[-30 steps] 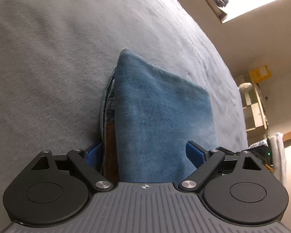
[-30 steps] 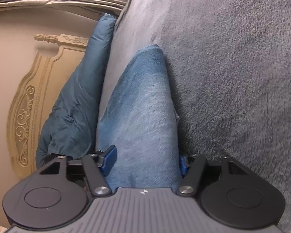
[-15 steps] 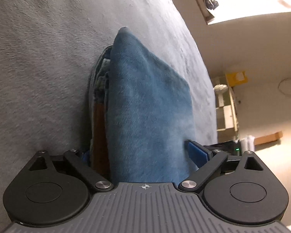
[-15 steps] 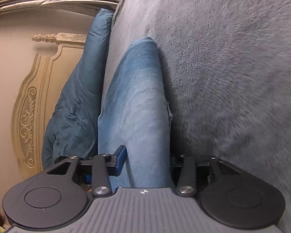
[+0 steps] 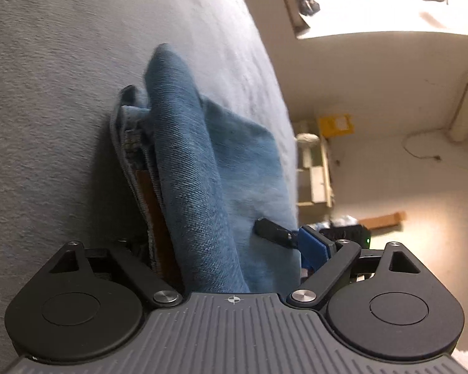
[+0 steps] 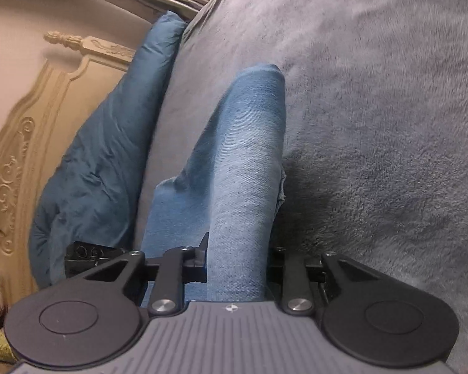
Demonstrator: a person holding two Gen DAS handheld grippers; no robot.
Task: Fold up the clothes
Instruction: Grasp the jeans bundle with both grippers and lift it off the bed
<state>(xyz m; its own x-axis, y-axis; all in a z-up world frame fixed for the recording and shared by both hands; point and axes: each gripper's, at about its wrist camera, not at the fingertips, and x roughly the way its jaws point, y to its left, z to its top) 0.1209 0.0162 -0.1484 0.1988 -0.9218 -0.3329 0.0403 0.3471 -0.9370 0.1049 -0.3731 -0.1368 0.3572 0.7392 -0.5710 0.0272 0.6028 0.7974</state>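
I am clenching my right gripper (image 6: pixel 237 261), whose jaws have just been closing, on the jeans (image 6: pixel 243 187), their length running straight ahead over the bed (image 6: pixel 374 124), while my left gripper (image 5: pixel 221 243) is straddling the other end, jaws wide.

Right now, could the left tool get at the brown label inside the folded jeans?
Probably not. The label sits tucked between denim layers, and a thick fold of the jeans fills the left tool.

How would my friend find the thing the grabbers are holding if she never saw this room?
Look for the big fuzzy grey blanket covering the bed. Lying on it, between the grabbers, is a folded pair of blue jeans. The darker teal pillow beside them is shiny and puffy, while the jeans are lighter, woven denim with a brown patch on the waistband.
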